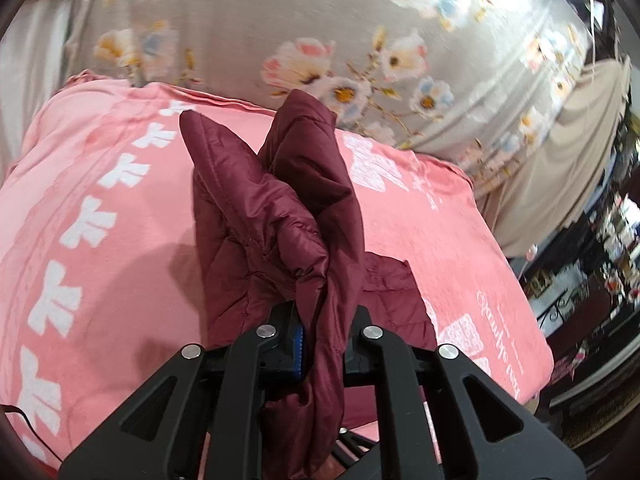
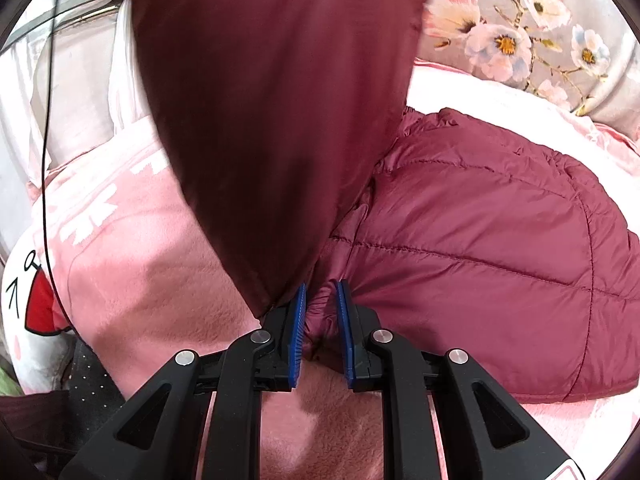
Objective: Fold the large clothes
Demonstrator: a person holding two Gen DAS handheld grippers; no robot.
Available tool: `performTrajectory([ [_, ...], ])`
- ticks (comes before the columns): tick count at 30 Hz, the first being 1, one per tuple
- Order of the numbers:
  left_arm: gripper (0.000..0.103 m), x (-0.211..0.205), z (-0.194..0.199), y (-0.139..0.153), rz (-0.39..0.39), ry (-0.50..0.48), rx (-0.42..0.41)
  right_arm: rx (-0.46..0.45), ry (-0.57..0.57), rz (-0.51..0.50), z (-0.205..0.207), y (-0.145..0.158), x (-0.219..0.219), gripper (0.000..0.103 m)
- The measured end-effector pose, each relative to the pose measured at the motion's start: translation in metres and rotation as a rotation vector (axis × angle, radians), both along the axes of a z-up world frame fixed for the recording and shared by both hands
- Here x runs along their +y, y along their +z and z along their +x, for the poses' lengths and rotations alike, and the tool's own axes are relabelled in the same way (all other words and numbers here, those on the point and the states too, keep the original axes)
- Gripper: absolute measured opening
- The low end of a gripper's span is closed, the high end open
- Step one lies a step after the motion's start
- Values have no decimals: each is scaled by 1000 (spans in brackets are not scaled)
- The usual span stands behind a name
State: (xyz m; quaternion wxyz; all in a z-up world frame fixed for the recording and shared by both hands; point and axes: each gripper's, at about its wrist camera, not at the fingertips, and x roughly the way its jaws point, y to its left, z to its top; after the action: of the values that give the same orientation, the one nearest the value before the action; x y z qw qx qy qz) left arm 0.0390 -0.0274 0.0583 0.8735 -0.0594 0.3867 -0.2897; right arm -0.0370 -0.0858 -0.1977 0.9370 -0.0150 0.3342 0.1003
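The maroon quilted jacket (image 2: 500, 216) lies on the pink blanket (image 2: 168, 280), its body spreading right of the right gripper (image 2: 320, 300), whose blue pads pinch a bunched fold at its near edge. A lifted flap blurs overhead, its top cut off. The left gripper (image 1: 324, 320) clamps another fold (image 1: 280, 208), which buries its pads almost entirely. Behind lies a floral sheet (image 1: 320, 20).

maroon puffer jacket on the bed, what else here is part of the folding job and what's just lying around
In the job:
- maroon puffer jacket
- left gripper, shut on a jacket fold
- right gripper, pinching the jacket edge

Just lying about:
- pink blanket underneath
- floral bedding
- black cable
- white cartoon cushion
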Motion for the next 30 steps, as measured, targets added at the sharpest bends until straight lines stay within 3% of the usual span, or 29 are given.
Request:
performTrajectory([
  [4, 10, -27, 1, -4, 31, -48, 16, -27, 5, -18, -6, -2, 3, 15],
  [8, 10, -55, 3, -10, 73, -98, 34, -31, 13, 28, -11, -4, -4, 15],
  [11, 10, -69, 3, -17, 94, -123, 41, -7, 20, 118, -12, -2, -19, 14],
  [14, 9, -84, 3, -22, 111, -140, 46, 54, 3, 285, -18, 0, -49, 13],
  [16, 9, -93, 4, -25, 123, -148, 51, 62, -21, 325, -25, 1, -65, 11],
  [21, 9, -119, 9, -43, 152, -169, 86, 55, -123, 349, -52, 7, -108, 12],
  [30, 9, -171, 2, -84, 239, -218, 140, 37, -234, 335, -103, 5, -142, 13],
])
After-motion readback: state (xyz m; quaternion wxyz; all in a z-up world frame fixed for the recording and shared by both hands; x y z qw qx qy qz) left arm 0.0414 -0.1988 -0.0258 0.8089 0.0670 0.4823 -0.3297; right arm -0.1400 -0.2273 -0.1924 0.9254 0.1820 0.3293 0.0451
